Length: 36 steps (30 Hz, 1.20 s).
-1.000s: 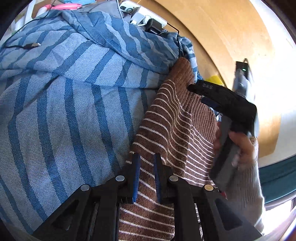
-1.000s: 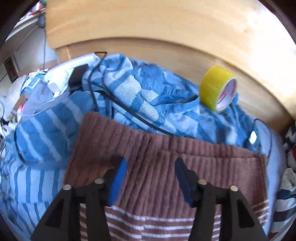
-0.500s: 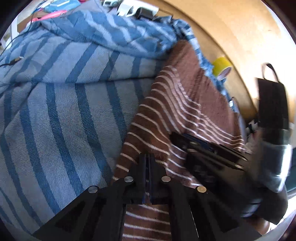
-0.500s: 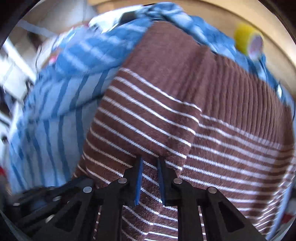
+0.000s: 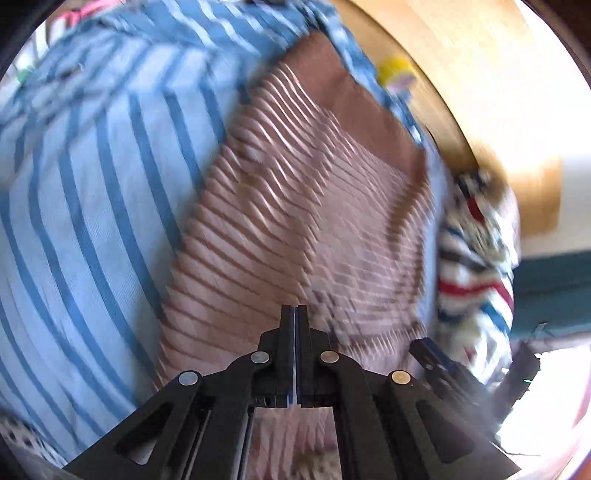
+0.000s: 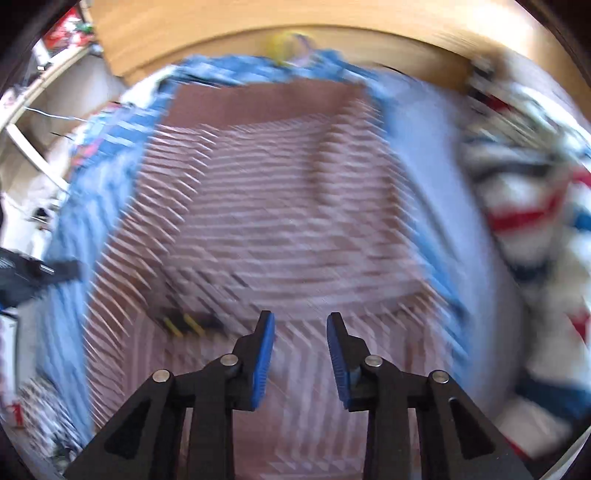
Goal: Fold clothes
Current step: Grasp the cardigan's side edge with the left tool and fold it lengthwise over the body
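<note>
Brown knitted garment with thin white stripes [image 5: 295,206] lies on blue striped cloth [image 5: 92,192]. Left gripper [image 5: 294,314] jaws pressed together, apparently empty; right gripper [image 6: 300,325] jaws opening, nothing between.

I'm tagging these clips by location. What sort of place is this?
Probably a bedroom at home: a brown striped garment lies on a blue striped cover, seemingly a bed, beside a pale wooden board, perhaps a headboard. More laundry and a cluttered shelf lie nearby.
</note>
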{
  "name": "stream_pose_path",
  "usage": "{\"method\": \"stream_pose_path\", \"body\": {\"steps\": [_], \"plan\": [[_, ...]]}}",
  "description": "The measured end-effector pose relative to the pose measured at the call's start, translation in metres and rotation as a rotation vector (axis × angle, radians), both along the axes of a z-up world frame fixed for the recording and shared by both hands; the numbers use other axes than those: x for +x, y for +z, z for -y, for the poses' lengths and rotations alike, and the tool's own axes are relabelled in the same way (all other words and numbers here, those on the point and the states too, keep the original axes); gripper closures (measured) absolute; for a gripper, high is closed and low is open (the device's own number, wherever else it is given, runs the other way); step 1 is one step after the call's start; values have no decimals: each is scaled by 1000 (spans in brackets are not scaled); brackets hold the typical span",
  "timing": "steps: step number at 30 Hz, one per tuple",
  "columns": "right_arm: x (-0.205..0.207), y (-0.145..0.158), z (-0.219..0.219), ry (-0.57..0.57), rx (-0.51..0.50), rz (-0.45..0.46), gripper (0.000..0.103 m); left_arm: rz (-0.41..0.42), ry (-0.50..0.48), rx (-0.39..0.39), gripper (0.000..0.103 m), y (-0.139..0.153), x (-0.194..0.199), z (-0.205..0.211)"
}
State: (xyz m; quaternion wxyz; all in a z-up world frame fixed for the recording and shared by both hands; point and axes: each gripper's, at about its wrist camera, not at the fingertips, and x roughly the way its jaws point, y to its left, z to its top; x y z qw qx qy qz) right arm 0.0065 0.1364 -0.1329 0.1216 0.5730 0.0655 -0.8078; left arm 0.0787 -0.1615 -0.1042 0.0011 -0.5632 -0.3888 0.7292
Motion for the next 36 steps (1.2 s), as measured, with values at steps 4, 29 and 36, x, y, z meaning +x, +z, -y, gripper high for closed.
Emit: {"method": "stream_pose_path", "body": {"steps": [4, 29, 36], "plan": [[29, 0, -72, -165, 98, 56, 50, 1, -36, 32, 53, 5, 5, -56], [57, -11, -121, -206, -179, 138, 83, 110, -332, 202, 37, -55, -97, -255], [72, 16, -90, -102, -170, 128, 84, 163, -386, 93, 82, -65, -85, -263]]}}
